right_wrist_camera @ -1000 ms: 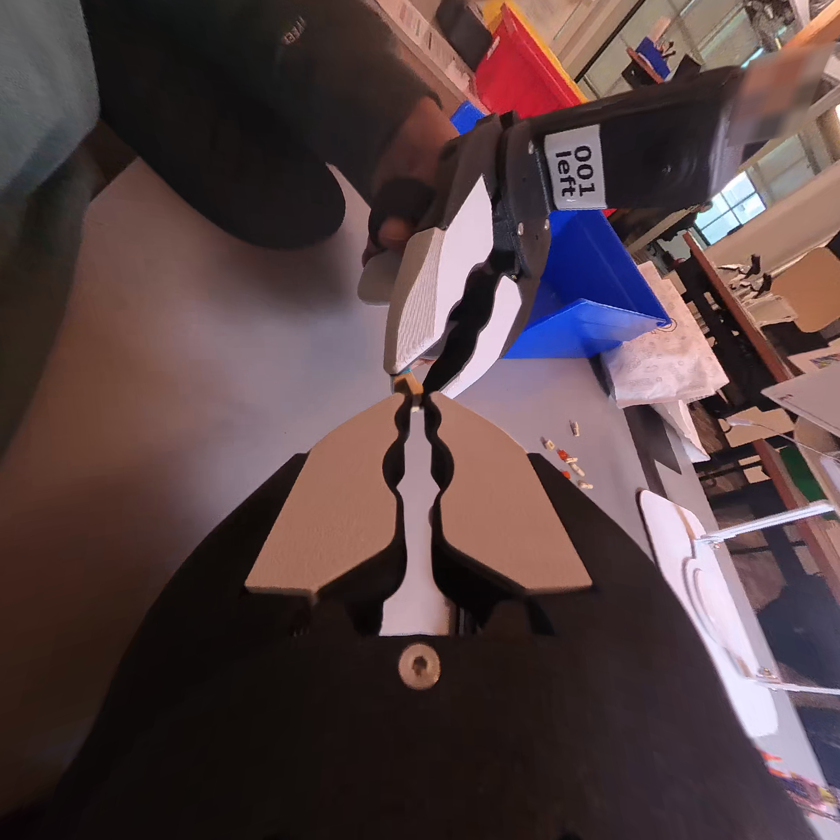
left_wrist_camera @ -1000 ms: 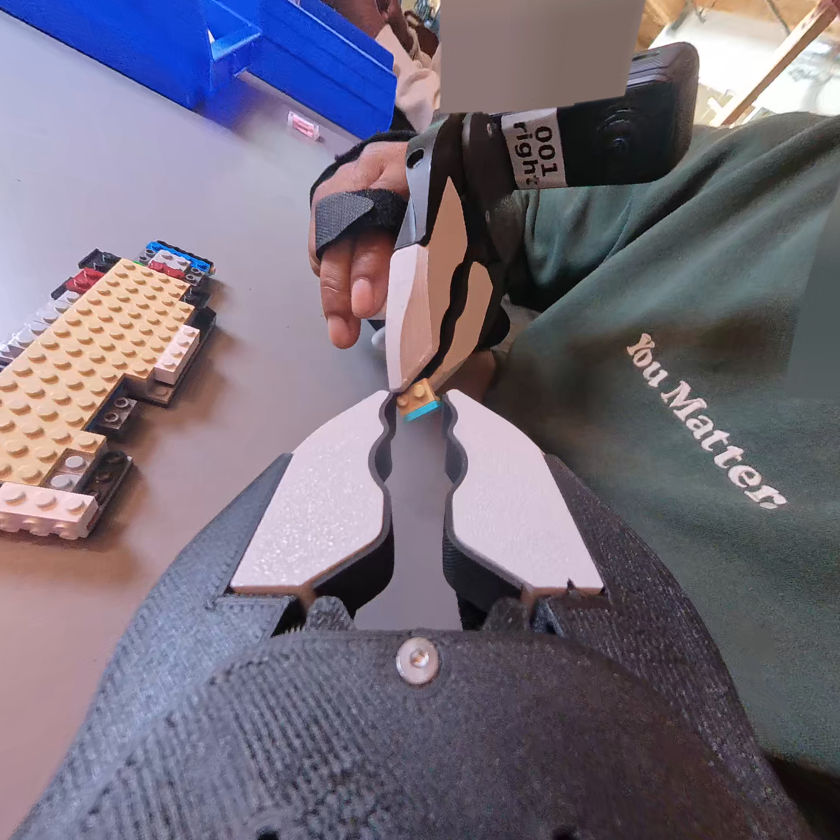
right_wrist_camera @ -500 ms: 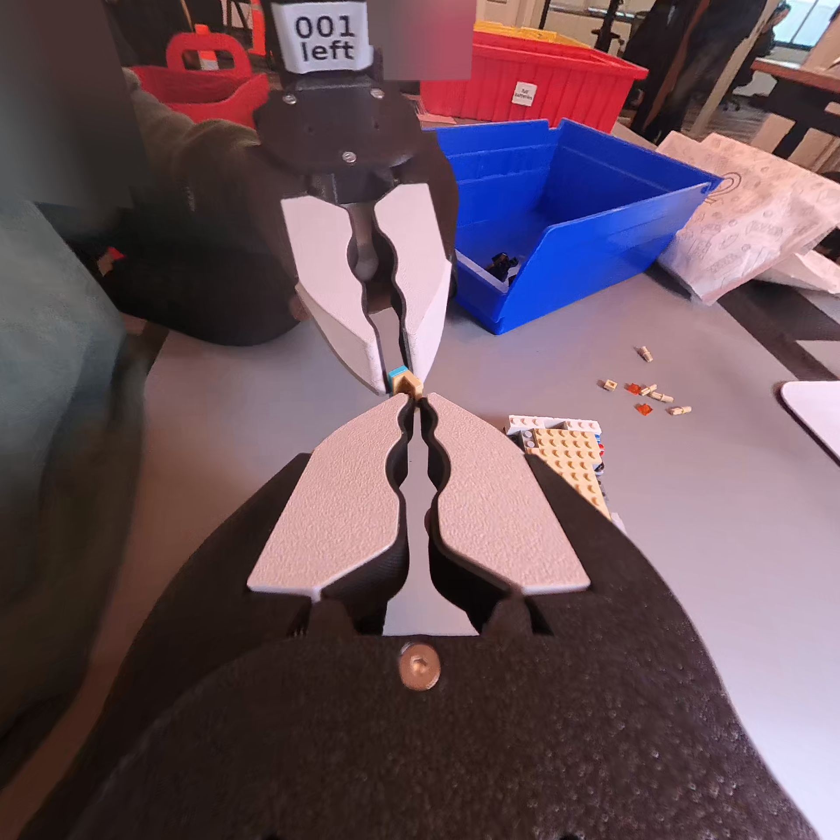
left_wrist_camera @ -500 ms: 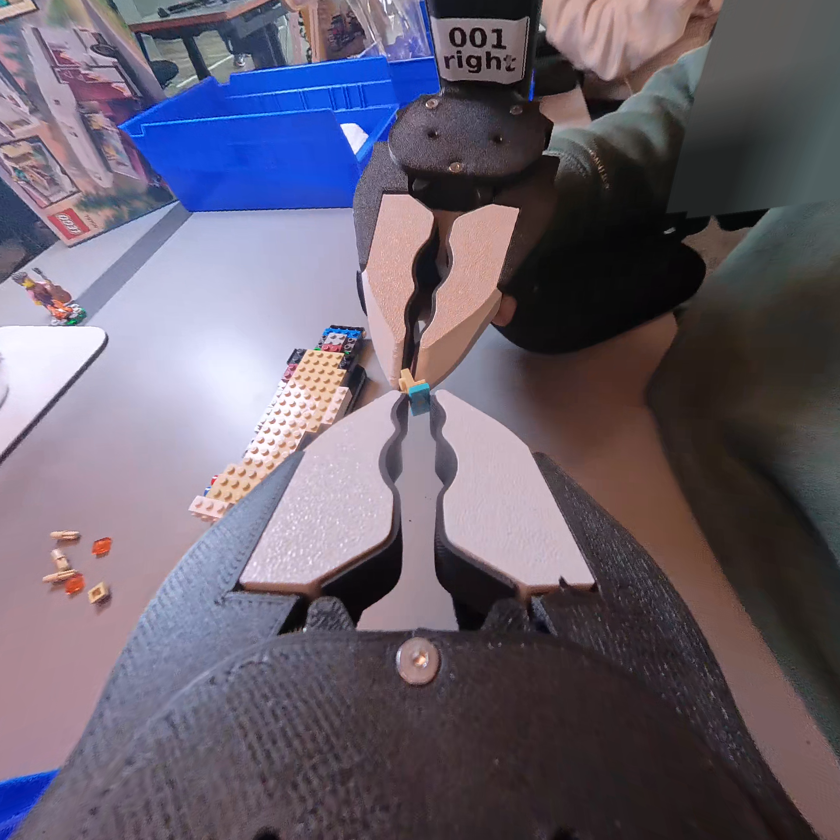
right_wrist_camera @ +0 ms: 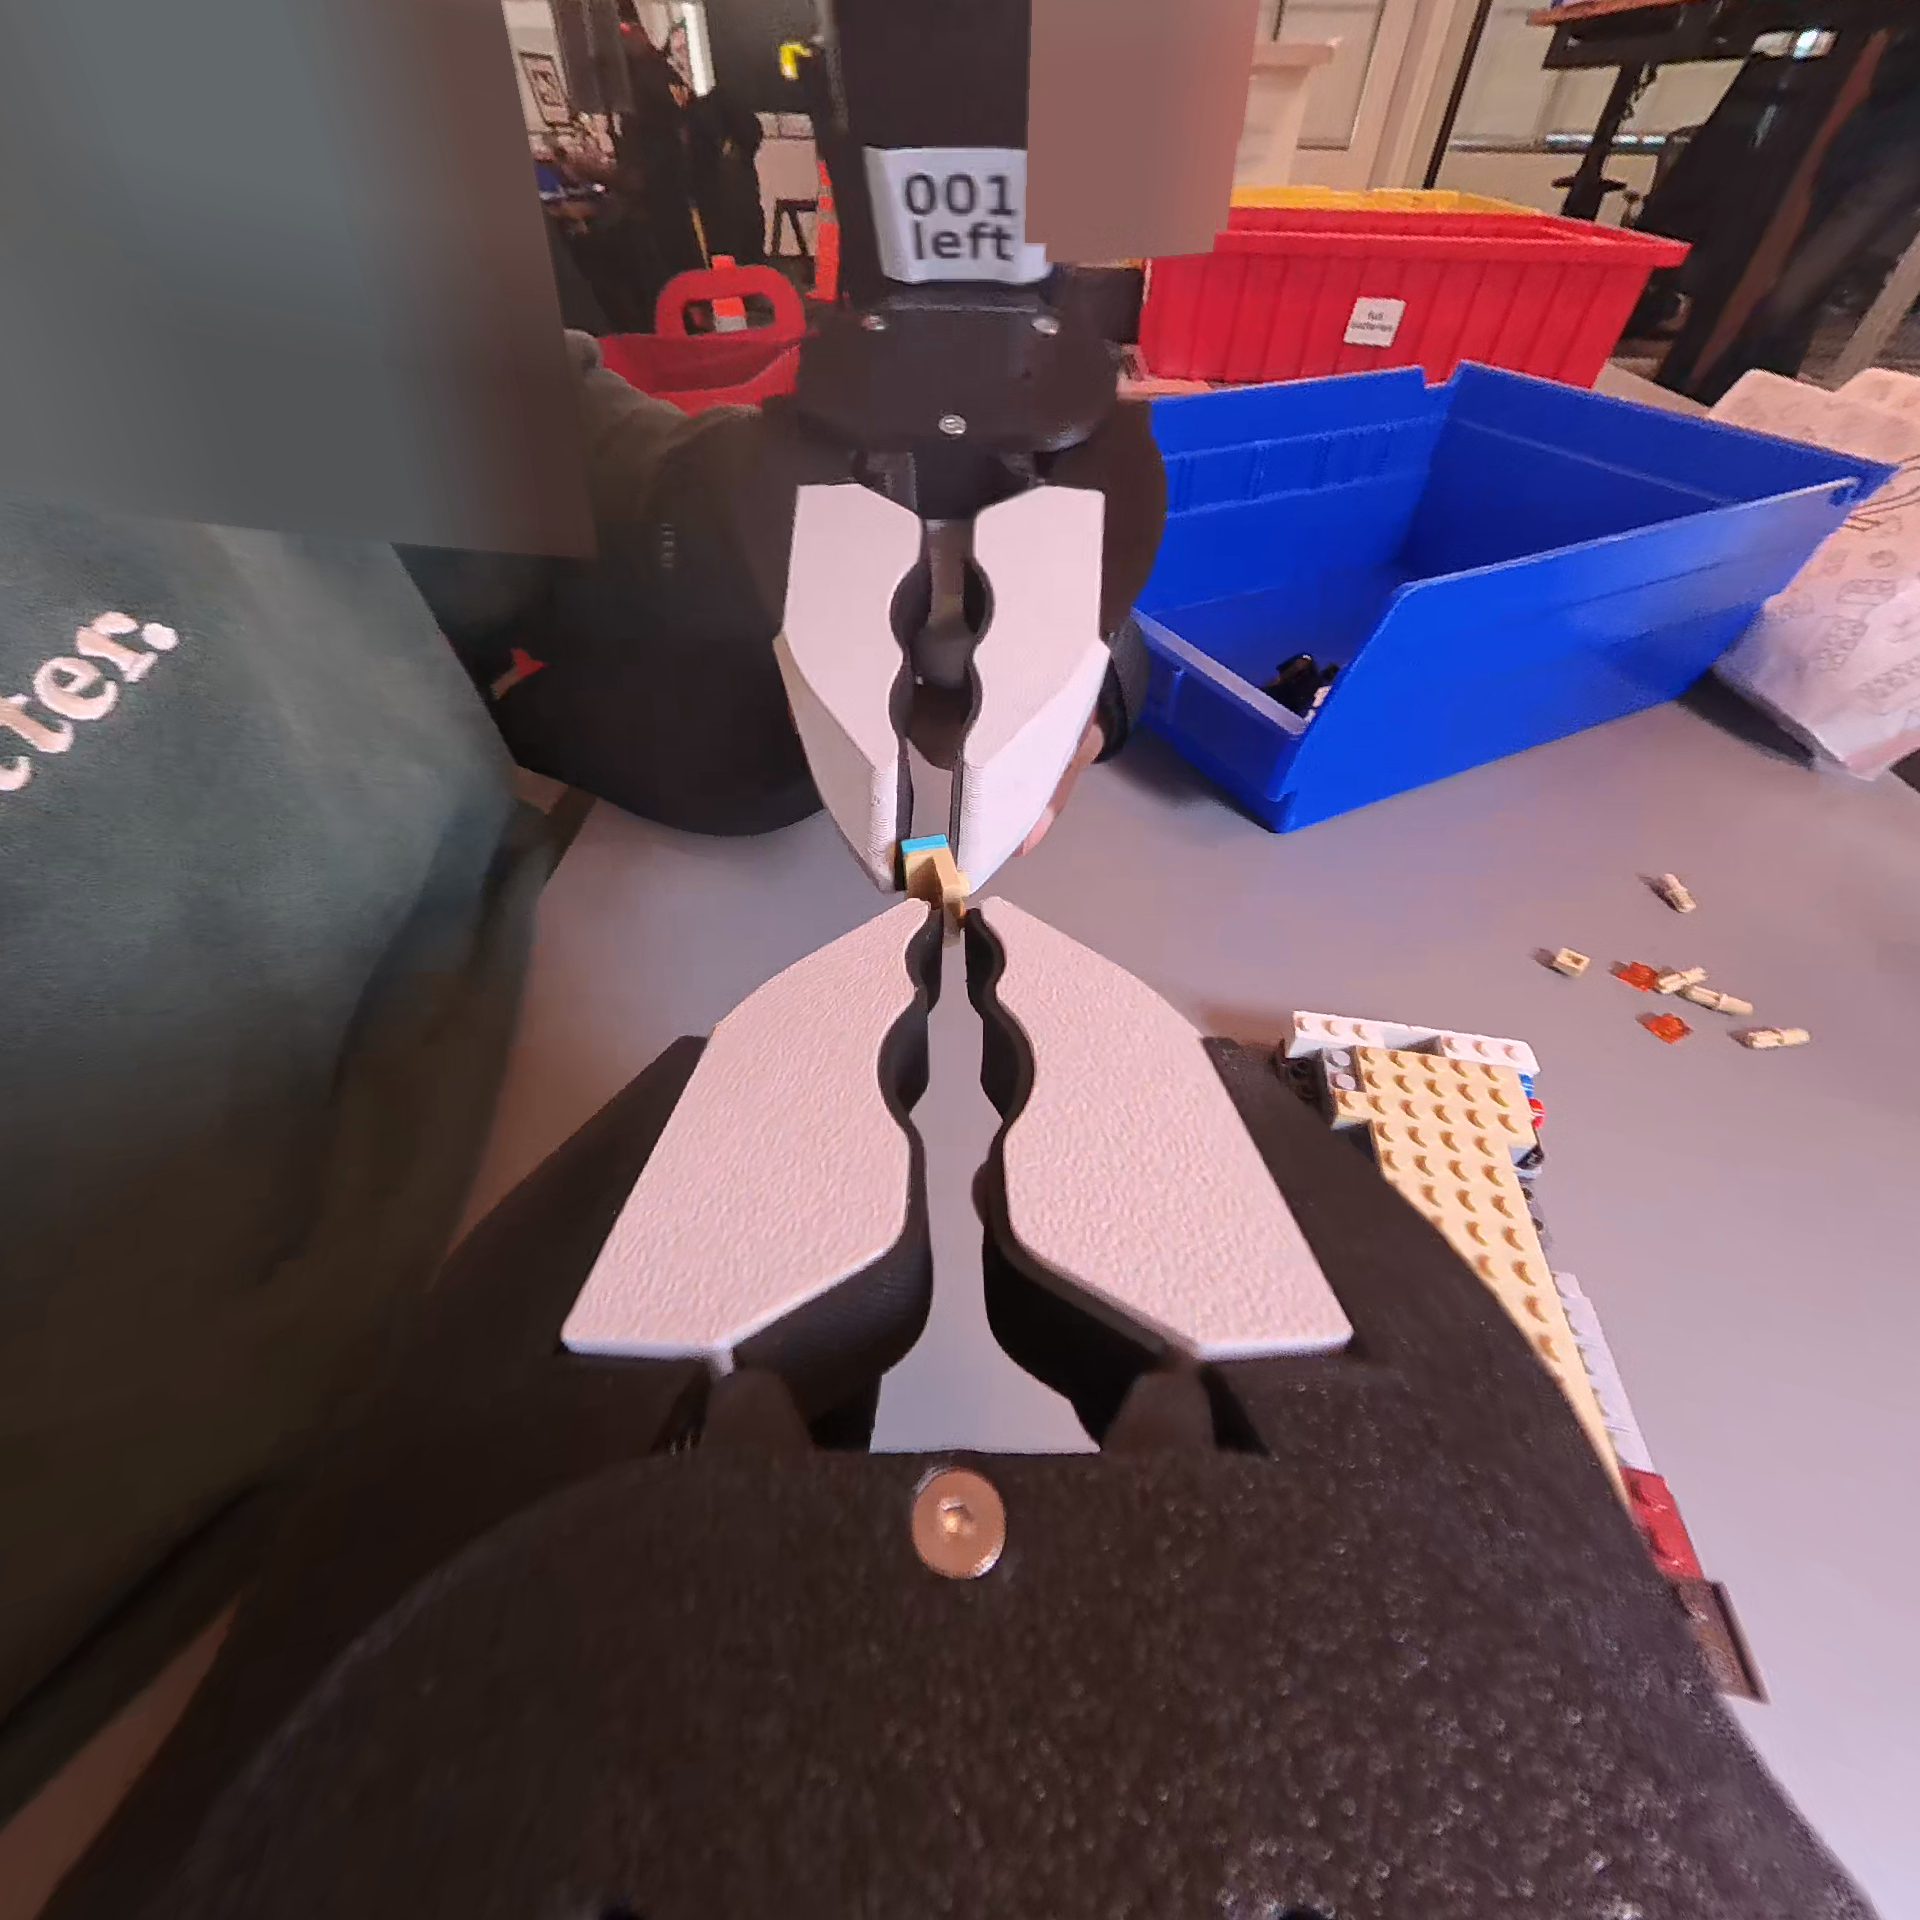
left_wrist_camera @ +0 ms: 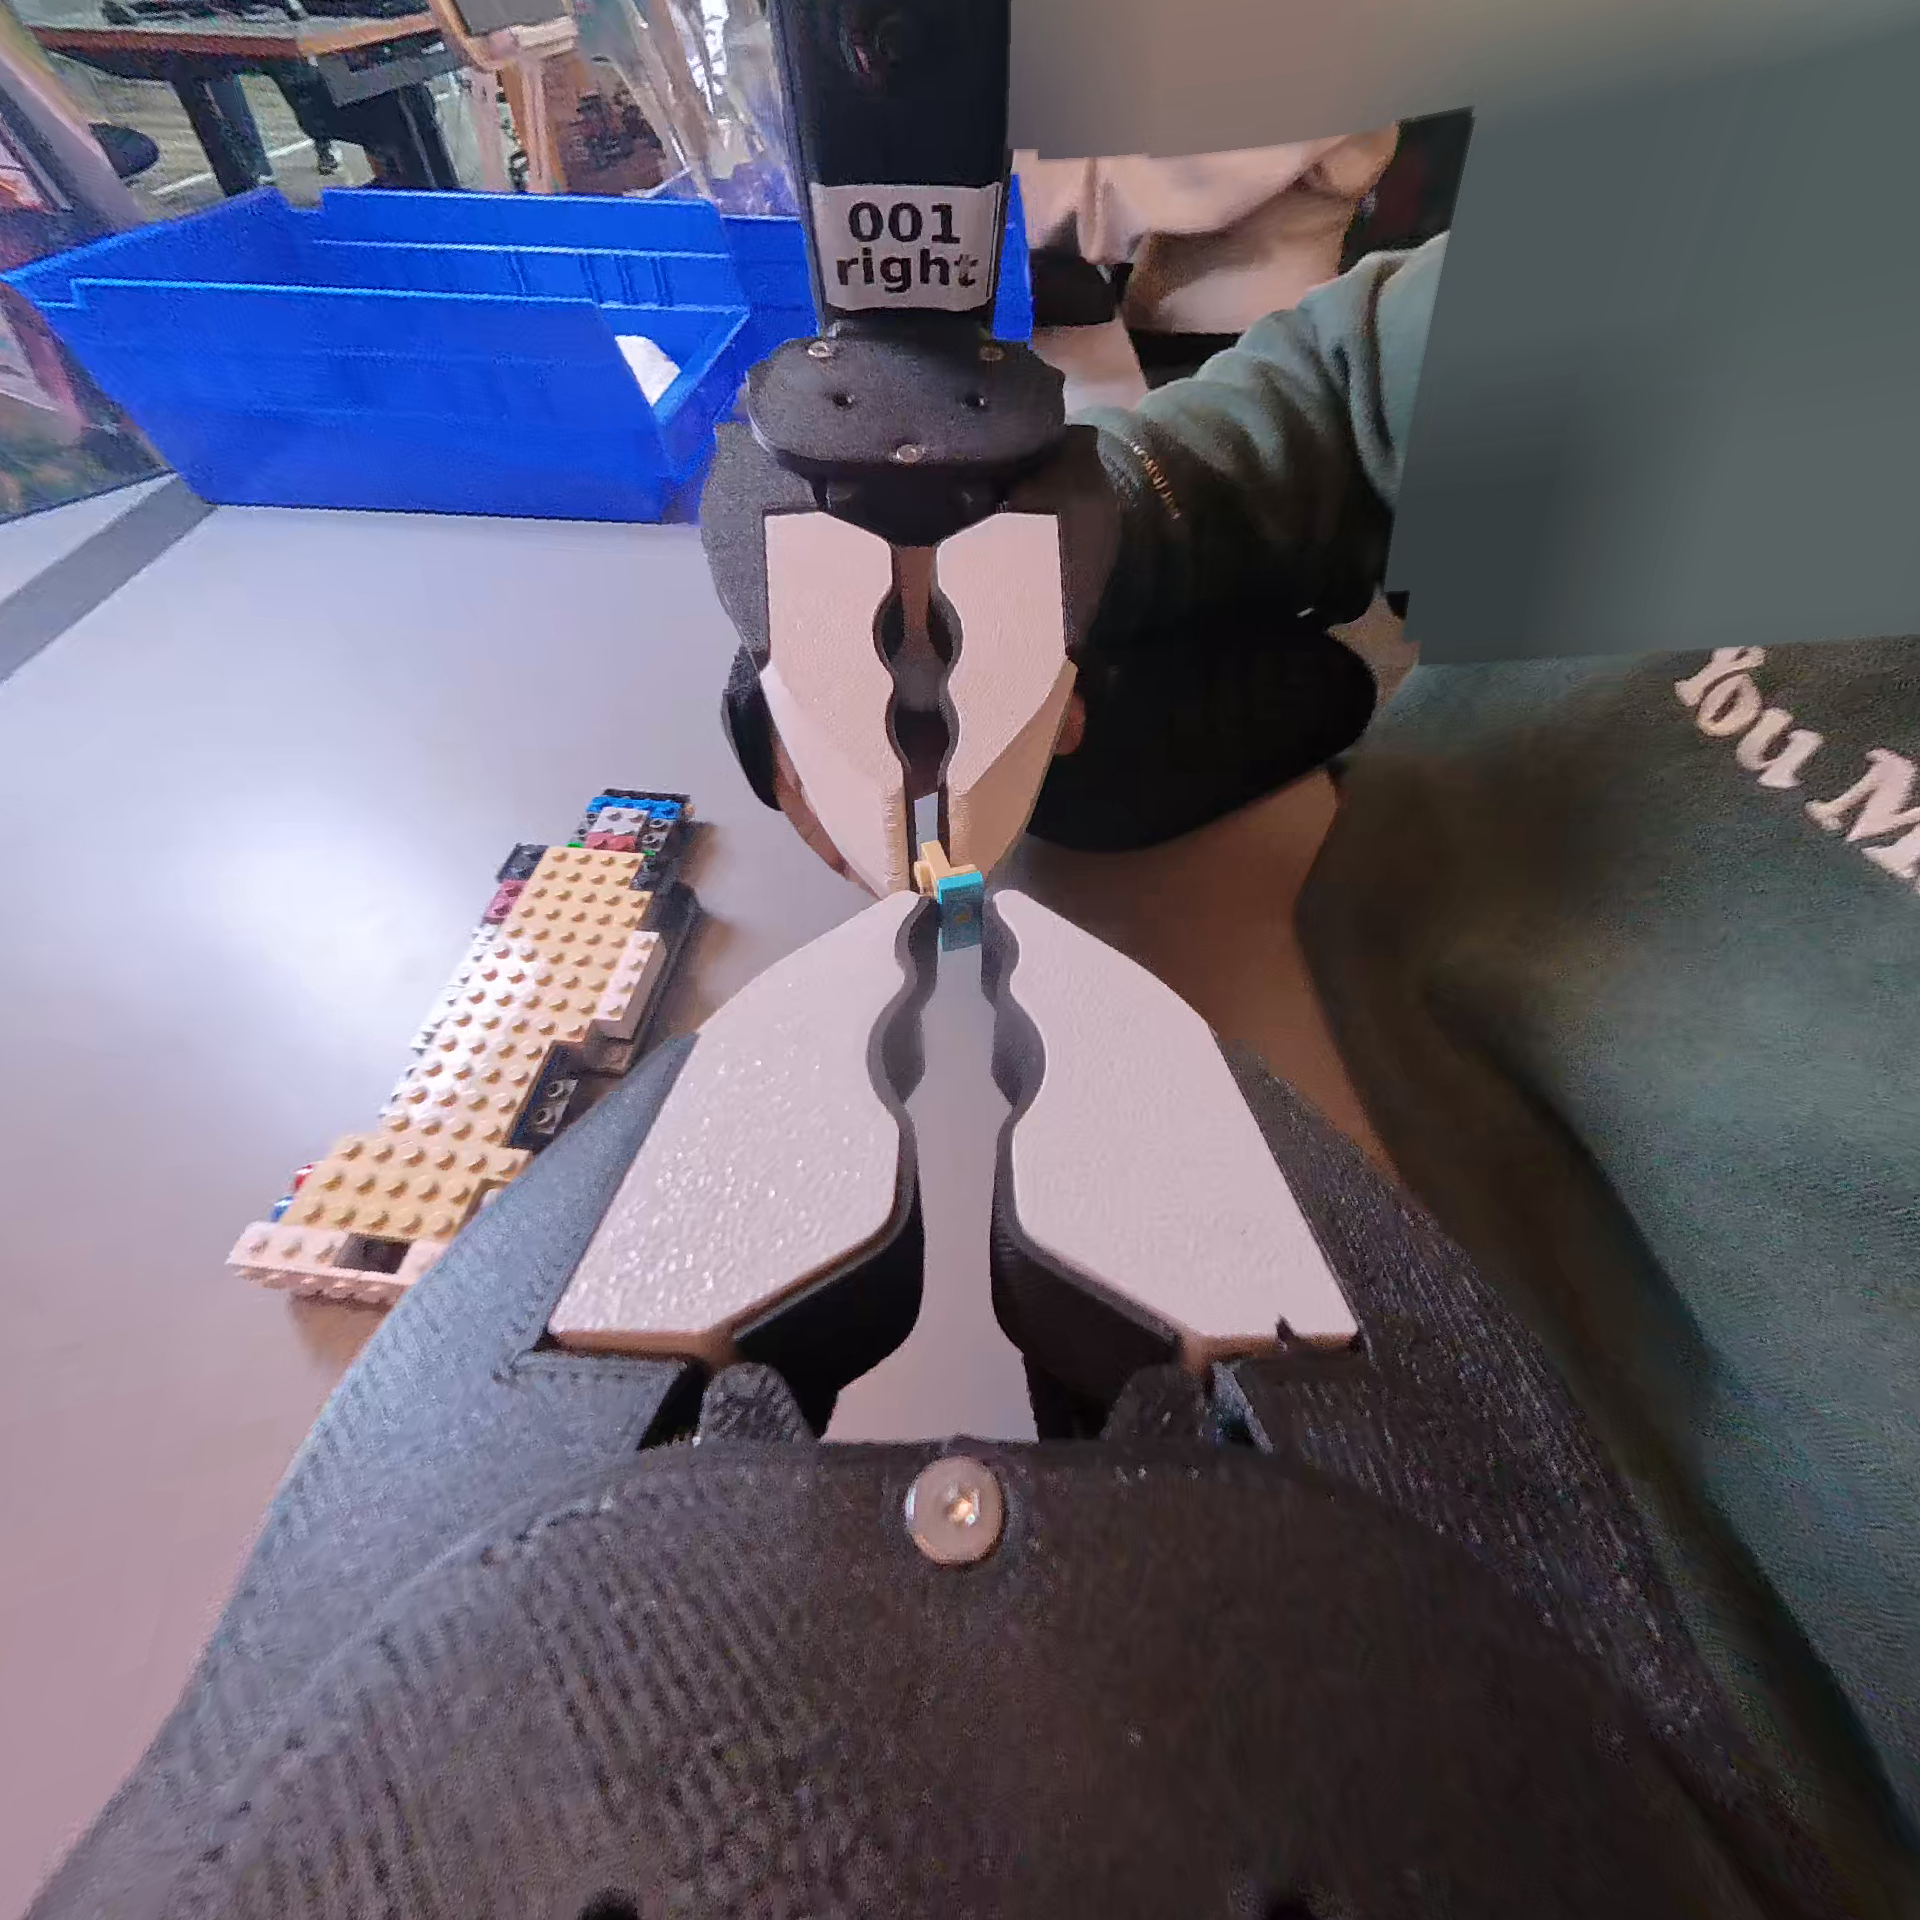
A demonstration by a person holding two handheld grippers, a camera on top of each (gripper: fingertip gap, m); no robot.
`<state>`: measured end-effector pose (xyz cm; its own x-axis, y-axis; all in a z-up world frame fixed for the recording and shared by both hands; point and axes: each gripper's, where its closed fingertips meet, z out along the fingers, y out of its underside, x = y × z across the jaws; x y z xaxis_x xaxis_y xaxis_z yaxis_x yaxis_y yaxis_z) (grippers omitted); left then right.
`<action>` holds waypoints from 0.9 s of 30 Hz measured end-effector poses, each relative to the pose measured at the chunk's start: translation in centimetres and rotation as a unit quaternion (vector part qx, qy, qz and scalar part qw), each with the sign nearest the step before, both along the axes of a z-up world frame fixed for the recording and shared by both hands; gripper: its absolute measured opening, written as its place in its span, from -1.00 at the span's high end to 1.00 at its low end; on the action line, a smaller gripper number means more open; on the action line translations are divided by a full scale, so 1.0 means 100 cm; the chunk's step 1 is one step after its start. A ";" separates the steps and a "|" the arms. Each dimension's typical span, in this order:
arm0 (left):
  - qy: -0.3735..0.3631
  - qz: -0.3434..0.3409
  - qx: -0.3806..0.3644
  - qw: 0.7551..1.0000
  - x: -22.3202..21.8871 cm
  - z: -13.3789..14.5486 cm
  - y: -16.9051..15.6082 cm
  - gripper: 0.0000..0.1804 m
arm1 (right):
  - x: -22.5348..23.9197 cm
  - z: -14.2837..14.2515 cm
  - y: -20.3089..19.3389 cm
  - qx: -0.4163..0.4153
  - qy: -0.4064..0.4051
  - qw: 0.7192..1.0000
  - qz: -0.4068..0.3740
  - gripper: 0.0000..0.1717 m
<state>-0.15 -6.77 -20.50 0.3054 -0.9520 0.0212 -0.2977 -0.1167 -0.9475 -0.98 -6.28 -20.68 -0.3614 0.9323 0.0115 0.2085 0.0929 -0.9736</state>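
Bricks: my left gripper pinches a tiny teal plate; my right gripper pinches the tan clip piece apparently seated on it, both above the grey table. Hard, glossy, featherweight plastic; I judge it slippery, best held on flat sides. Studded tan baseplate lies nearby.

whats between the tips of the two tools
A small joined pair of toy bricks: a turquoise piece in the left tool, a tan piece in the right tool, seen in both wrist views.
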 end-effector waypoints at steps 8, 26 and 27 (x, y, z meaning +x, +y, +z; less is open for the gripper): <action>-0.025 0.083 0.007 0.996 -0.043 0.022 0.018 0.91 | 0.026 0.003 0.038 -0.047 0.009 0.997 -0.062 0.98; 0.547 0.058 -0.096 0.829 -0.136 -0.078 0.166 0.88 | 0.033 -0.005 0.059 -0.034 -0.007 0.992 -0.119 0.96; 0.555 0.055 -0.106 0.823 -0.137 -0.085 0.169 0.86 | 0.035 -0.004 0.061 -0.036 -0.005 0.992 -0.122 0.96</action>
<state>-13.89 10.15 -29.03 0.3326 -0.9283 -0.1665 -0.9431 -0.3284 -0.0529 2.49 -0.16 -21.07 -0.1249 0.9903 -0.0608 0.2269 -0.0311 -0.9734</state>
